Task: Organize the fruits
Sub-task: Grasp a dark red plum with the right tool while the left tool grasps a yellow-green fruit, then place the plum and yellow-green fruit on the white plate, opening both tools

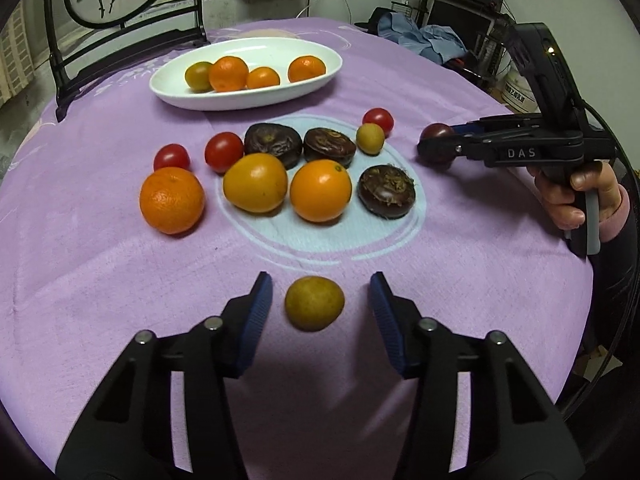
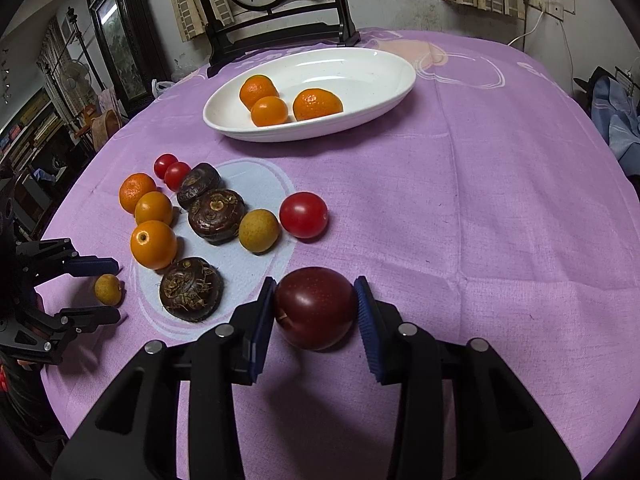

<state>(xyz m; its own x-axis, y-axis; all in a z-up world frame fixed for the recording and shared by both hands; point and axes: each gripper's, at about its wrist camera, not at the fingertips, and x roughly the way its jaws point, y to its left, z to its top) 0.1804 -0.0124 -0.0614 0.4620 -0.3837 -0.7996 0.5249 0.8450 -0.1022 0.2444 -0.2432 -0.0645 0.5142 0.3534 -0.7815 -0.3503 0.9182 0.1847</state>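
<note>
Picking-up is in hand: the right hand-held gripper (image 2: 316,312) clasps a dark red fruit (image 2: 315,307) on the counter (image 2: 500,220), the left hand-held gripper (image 1: 320,304) gapes around a yellow fruit (image 1: 314,302), and next each likely needs carrying to the dish (image 2: 400,84).
</note>
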